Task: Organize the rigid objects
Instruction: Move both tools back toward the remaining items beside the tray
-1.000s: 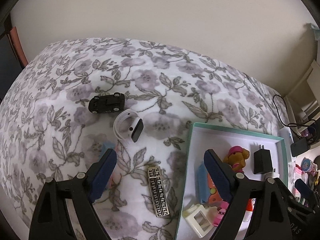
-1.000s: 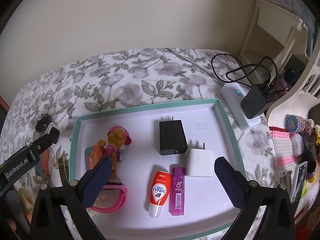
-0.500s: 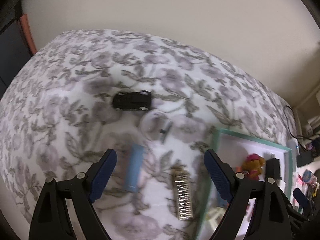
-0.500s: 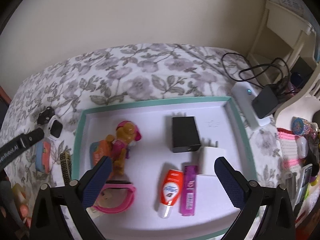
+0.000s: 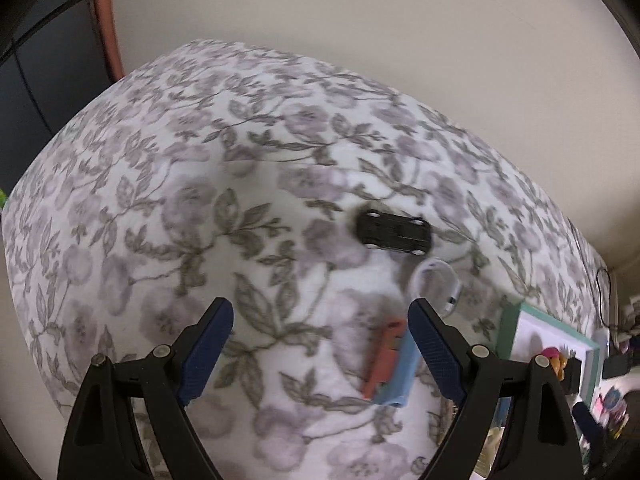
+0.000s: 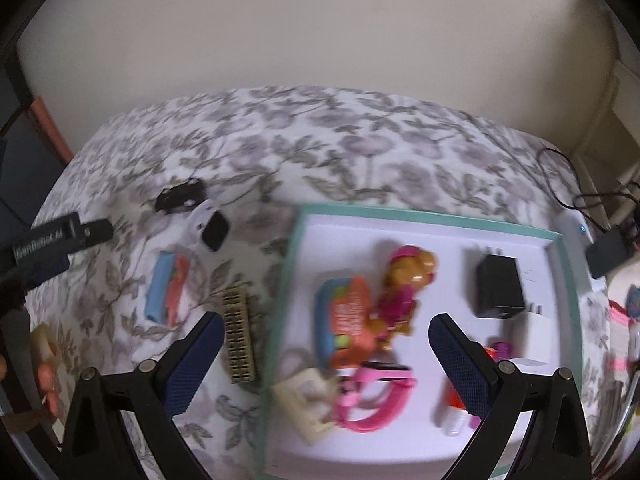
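On the bed beside the tray, a toy car, watch and comb remain unsorted; both tools gape wide, empty.

Teal tray mostly hidden behind left gripper finger; pink band, white-orange tube motion-blurred.

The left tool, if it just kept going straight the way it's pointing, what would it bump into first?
Probably just the flowered bedspread. The left tool is open with nothing between its fingers; the black toy car sits off to the right. Depth is hard to judge.
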The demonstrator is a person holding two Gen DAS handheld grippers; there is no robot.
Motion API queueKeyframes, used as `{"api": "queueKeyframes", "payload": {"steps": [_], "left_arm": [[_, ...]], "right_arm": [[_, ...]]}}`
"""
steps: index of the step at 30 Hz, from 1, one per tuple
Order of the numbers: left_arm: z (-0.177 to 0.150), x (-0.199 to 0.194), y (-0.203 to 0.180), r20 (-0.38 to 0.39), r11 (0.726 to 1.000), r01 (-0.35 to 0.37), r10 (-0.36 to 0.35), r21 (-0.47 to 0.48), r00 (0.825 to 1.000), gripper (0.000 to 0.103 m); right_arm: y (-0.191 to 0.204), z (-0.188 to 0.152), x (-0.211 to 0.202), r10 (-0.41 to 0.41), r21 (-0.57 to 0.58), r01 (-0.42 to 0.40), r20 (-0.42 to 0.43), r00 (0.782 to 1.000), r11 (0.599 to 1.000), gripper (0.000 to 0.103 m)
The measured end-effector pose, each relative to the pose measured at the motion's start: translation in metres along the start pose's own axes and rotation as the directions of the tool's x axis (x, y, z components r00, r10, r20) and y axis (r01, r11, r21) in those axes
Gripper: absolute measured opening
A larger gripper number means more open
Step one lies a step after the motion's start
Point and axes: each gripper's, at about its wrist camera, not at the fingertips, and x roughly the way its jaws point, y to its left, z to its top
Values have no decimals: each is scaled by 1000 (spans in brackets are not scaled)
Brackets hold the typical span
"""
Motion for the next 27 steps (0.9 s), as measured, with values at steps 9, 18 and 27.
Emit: {"api": "queueKeyframes", "payload": {"steps": [9,18,27], "left_arm": [[2,12,16,-64,1000,15,-16,-15,998,89],[1,25,8,-138,997,73,-72,-4,988,89],[-7,34,-12,-205,990,128,-114,61,972,89]], "right_arm": [[27,-2,13,60,-20,-60,-5,998,998,99],[30,7,16,138,10,-139,41,990,990,79],[54,-1,31,181,-68,-181,-9,984,981,77]]}}
